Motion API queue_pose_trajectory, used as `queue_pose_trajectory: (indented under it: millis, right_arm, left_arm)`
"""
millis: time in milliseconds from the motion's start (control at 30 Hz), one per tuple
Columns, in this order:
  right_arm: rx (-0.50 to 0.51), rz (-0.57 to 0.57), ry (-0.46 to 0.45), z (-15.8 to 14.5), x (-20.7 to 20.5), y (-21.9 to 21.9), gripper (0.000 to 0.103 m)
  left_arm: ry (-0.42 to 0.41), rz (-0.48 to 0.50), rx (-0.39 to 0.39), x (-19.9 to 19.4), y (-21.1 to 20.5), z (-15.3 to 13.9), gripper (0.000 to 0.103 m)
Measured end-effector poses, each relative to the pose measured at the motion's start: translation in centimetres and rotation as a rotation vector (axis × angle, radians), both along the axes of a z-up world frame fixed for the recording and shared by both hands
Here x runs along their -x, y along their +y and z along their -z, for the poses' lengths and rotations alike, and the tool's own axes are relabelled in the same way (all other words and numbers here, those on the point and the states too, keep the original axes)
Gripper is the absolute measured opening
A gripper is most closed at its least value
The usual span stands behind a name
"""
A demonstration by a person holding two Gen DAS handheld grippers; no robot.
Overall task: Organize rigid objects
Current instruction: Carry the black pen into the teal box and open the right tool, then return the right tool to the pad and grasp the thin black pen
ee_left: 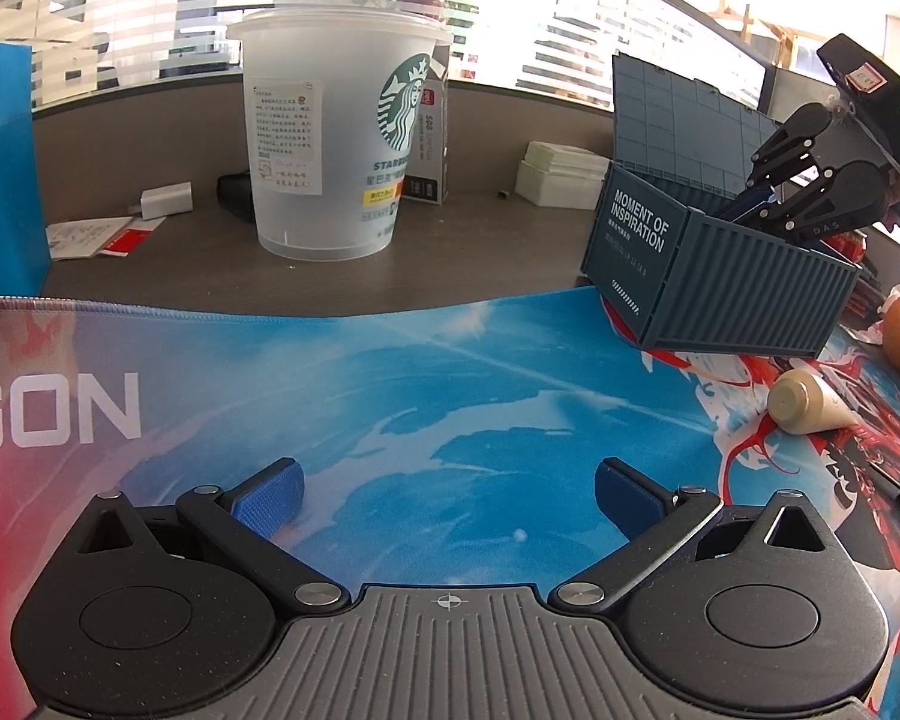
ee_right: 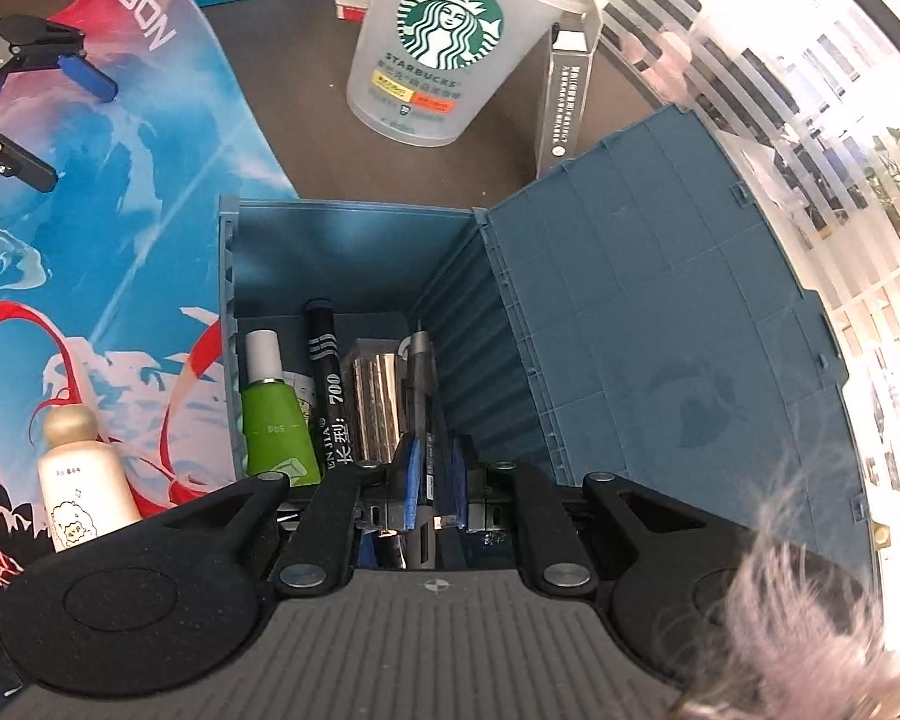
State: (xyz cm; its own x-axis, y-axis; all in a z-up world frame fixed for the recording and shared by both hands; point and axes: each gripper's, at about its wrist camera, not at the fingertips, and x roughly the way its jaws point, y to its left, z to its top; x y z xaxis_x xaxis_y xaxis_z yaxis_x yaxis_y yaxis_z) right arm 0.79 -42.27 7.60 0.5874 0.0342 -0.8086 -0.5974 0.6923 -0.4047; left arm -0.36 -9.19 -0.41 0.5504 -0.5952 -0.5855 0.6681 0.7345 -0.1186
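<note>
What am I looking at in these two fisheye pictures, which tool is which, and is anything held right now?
Each picture comes from a camera on a handheld two-finger tool, looking along its fingers. The left view shows the left tool open and empty above the printed desk mat. The right view looks down into the blue container box, lid open, where the right tool is shut on a grey pen. Beside the pen lie a green tube, a black marker and a shiny packet. A cream bottle lies on the mat; a Starbucks cup stands behind.
</note>
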Motion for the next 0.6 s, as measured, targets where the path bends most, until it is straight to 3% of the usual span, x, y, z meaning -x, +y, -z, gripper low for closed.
queue_pose_trajectory:
  millis: [300, 467, 600]
  right_arm:
    - [-0.052, 0.032, -0.116, -2.5, 2.8, 0.4, 0.011]
    - [-0.2, 0.043, -0.268, -4.8, 8.1, 1.3, 0.032]
    - [-0.332, 0.072, -0.339, -4.8, 13.3, 1.8, 0.033]
  left_arm:
    - [-0.012, 0.0, -0.026, 0.2, -0.3, 0.0, 0.103]
    - [-0.021, 0.0, -0.046, 0.2, -0.5, 0.1, 0.103]
    - [-0.025, -0.001, -0.055, 0.3, -0.5, 0.1, 0.103]
